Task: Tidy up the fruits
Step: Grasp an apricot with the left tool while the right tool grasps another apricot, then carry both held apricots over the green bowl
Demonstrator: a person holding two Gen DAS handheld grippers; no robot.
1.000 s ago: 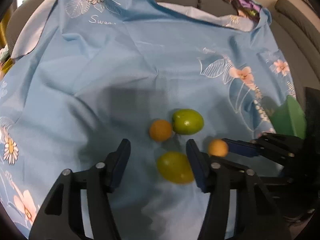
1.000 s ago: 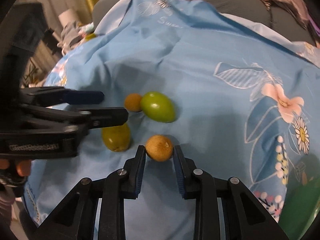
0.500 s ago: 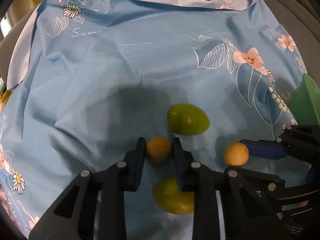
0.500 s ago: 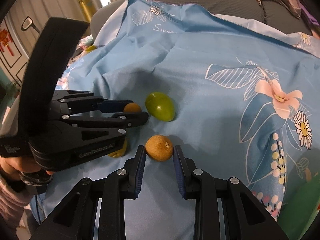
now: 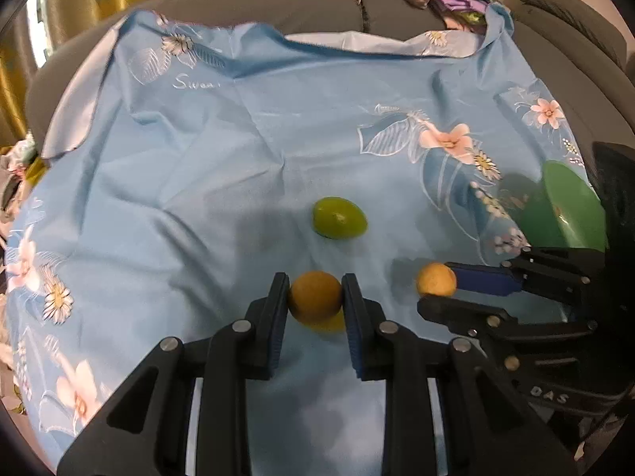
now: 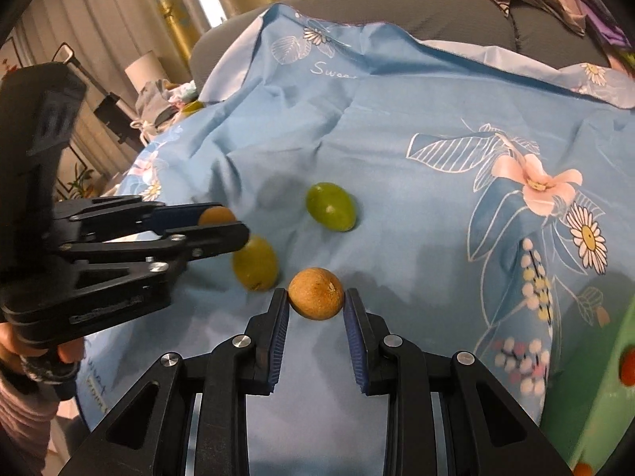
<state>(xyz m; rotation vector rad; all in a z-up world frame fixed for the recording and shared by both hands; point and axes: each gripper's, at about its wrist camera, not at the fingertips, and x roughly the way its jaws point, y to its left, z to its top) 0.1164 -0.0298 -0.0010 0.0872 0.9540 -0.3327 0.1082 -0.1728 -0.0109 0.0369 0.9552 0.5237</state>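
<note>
I have the left gripper [image 5: 315,295] clamped on a small orange fruit [image 5: 314,296] and the right gripper [image 6: 316,294] clamped on a second, speckled orange fruit [image 6: 316,293], both just above the blue floral cloth [image 5: 238,166]. My worry is that these round fruits, pinched only at the fingertips, could squirt out if I swing too fast, or the two grippers could knock together, being near each other. The green container [image 6: 587,388] at the right edge shows something orange inside; two green fruits, one far [image 6: 331,206] and one near-left [image 6: 254,263], lie on the cloth.
</note>
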